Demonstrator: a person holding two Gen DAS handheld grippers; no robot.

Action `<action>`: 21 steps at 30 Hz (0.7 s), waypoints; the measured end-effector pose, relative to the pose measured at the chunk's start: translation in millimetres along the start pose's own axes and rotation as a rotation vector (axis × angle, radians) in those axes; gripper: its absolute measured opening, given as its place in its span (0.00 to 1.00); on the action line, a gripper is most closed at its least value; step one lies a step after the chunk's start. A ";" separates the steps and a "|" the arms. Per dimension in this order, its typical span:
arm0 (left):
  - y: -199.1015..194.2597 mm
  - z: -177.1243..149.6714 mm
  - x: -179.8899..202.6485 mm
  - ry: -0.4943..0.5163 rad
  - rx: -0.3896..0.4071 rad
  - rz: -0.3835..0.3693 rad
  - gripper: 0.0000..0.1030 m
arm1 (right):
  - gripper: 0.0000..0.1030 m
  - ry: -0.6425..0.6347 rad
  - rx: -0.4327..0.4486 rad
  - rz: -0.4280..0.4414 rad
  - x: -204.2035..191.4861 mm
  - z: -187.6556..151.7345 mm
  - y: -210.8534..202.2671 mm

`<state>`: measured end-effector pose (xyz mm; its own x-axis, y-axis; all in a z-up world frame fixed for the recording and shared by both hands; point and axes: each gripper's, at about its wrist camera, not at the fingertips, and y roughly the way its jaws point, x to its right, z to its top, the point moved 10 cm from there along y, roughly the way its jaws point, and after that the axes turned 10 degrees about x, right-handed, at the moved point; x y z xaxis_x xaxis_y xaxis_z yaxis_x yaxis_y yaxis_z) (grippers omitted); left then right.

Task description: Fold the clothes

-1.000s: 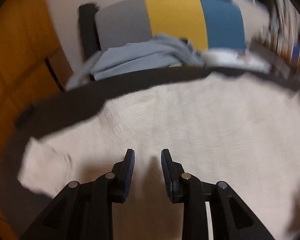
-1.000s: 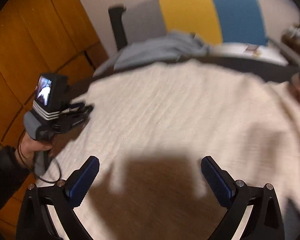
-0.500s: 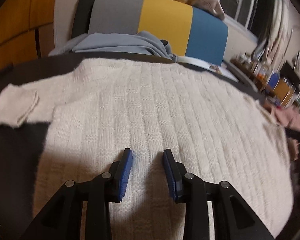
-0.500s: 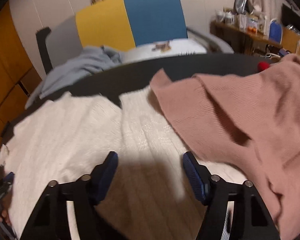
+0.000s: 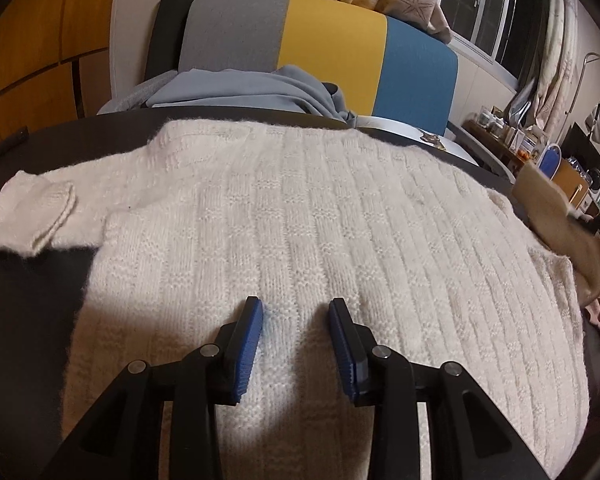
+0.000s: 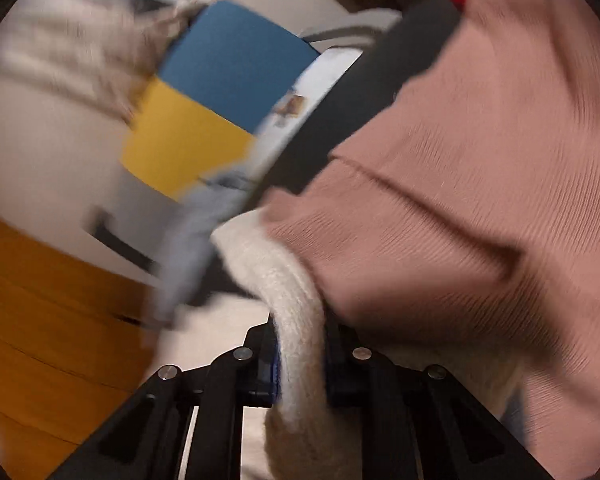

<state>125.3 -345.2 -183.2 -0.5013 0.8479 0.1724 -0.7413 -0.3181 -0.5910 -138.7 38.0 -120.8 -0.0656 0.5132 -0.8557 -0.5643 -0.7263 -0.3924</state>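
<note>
A cream knitted sweater (image 5: pixel 300 220) lies spread flat on the dark table (image 5: pixel 32 292), one sleeve (image 5: pixel 32 216) stretched out to the left. My left gripper (image 5: pixel 296 316) hovers over the sweater's near part, its blue-padded fingers a little apart with nothing between them. In the blurred, tilted right wrist view, my right gripper (image 6: pixel 300 356) is shut on a thick fold of the cream sweater (image 6: pixel 296 304), which arches up out of the jaws. A pink ribbed garment (image 6: pixel 480 184) lies right beside that fold and partly over it.
A chair with a grey, yellow and blue back (image 5: pixel 320 52) stands behind the table, with a pale blue garment (image 5: pixel 240 88) heaped on its seat. Orange wooden panels (image 5: pixel 32 48) are at the left. Cluttered shelves (image 5: pixel 548 152) fill the far right. A beige garment (image 5: pixel 556 208) lies at the table's right edge.
My right gripper went from open over the sweater to shut on its right part and tilted sharply. The left gripper swung rightward, then settled slightly closer to the sweater, staying open.
</note>
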 end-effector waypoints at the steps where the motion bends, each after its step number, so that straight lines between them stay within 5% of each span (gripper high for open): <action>1: -0.4 0.3 -1.5 0.001 0.000 -0.001 0.34 | 0.16 0.039 -0.008 0.075 -14.6 -5.4 0.8; 3: -1.1 0.6 -3.6 -0.003 0.000 -0.007 0.34 | 0.16 0.092 -0.036 0.221 -48.8 -18.1 4.9; 7: -1.7 1.6 -9.5 -0.020 -0.001 -0.026 0.34 | 0.20 -0.103 -0.185 0.358 -133.4 -81.8 19.5; 9: -1.9 1.7 -11.3 -0.029 -0.003 -0.034 0.34 | 0.27 -0.300 -0.267 0.338 -159.1 -133.8 28.2; 12: -2.5 2.8 -13.9 -0.049 -0.019 -0.051 0.34 | 0.72 -0.567 -0.334 0.287 -173.2 -199.1 33.5; 21: 6.1 34.8 -21.9 -0.239 -0.137 -0.207 0.37 | 0.80 -0.882 -0.324 0.213 -133.5 -259.1 -13.1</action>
<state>116.2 -380.4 -163.1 -0.4491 0.7599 0.4700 -0.7794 -0.0760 -0.6219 90.7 -139.5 -88.8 -0.8098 0.4195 -0.4103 -0.2233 -0.8669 -0.4456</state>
